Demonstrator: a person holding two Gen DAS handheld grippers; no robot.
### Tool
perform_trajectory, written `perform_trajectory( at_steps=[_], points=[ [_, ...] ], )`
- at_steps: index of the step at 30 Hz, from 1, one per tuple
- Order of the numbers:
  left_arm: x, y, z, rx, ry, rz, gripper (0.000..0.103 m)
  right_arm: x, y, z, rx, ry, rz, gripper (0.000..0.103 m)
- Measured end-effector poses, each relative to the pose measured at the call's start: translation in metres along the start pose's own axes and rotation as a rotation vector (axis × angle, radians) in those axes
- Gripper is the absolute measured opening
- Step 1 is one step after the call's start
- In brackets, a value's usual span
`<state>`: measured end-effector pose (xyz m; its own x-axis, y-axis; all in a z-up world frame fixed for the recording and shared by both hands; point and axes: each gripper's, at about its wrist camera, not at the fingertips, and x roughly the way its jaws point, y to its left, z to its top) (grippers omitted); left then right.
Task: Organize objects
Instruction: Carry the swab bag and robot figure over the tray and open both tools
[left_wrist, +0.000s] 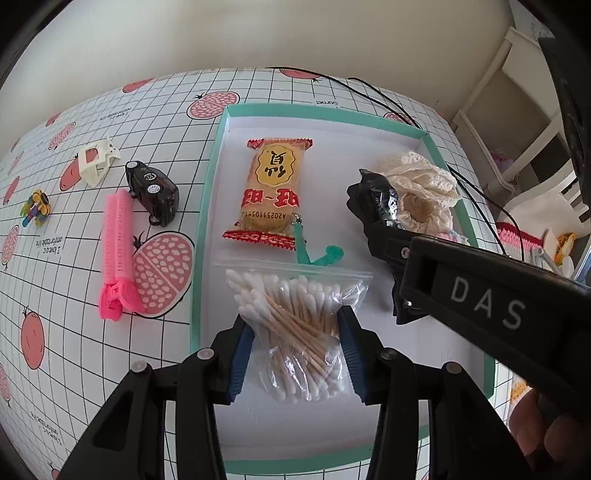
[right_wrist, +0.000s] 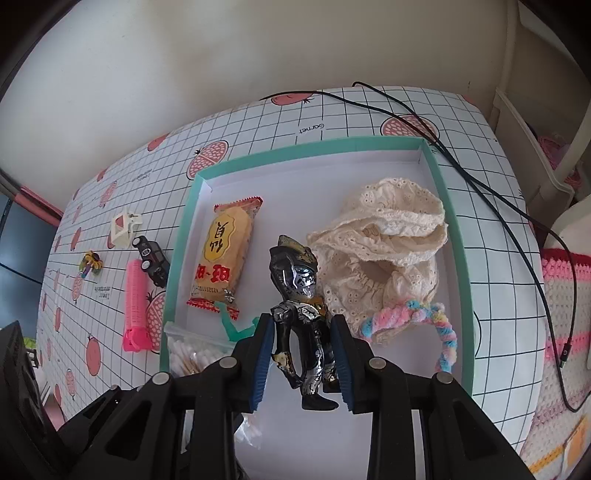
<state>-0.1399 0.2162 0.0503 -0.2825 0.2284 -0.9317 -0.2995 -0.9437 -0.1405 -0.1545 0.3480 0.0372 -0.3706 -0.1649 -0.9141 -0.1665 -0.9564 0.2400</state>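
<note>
Bag of cotton swabs (left_wrist: 291, 328) near left in teal tray (left_wrist: 207, 206): light, crinkly, slippery; best pinched mid-bundle. Left gripper (left_wrist: 295, 354) low, closed on it. Right gripper (right_wrist: 301, 360) over tray centre, clamping rigid black-silver figure (right_wrist: 303, 317) at waist, upright. Lace bonnet (right_wrist: 384, 258) far right.

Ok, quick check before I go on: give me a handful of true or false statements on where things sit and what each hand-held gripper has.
1. The snack packet lies inside the teal-rimmed tray. True.
2. The toy car is in the tray. False: it lies on the tablecloth, outside the tray's rim.
3. The right hand-held gripper has the black figurine between its fingers. True.
4. The left hand-held gripper is around the pink hair roller. False: it brackets the cotton swab bag.
5. The lace cloth lies in the tray. True.
</note>
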Motion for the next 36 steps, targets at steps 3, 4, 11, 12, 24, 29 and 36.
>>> perform_trajectory(
  at_steps=[3,4,11,12,24,29,36],
  points=[
    [0.000,0.000,0.001,0.002,0.007,-0.008,0.047,-0.001,0.001,0.000,-0.001,0.002,-0.009,0.035],
    [0.000,0.000,0.002,0.005,0.011,-0.011,0.048,-0.001,0.001,0.000,-0.001,0.003,-0.006,0.035],
    [-0.006,0.004,0.006,0.016,0.030,-0.035,0.059,-0.006,0.000,0.002,0.007,-0.006,-0.008,0.040],
    [-0.008,0.004,0.006,0.020,0.025,-0.031,0.059,-0.007,0.000,0.002,0.006,-0.008,-0.008,0.040],
    [-0.033,0.023,0.015,-0.003,-0.052,-0.001,0.060,-0.034,0.002,0.006,0.019,-0.084,-0.007,0.040],
    [-0.032,0.044,0.023,-0.085,-0.096,0.026,0.060,-0.028,0.004,0.006,0.010,-0.077,-0.017,0.040],
    [-0.032,0.065,0.031,-0.141,-0.128,0.066,0.067,-0.023,0.006,0.007,0.007,-0.073,-0.016,0.053]
  ],
)
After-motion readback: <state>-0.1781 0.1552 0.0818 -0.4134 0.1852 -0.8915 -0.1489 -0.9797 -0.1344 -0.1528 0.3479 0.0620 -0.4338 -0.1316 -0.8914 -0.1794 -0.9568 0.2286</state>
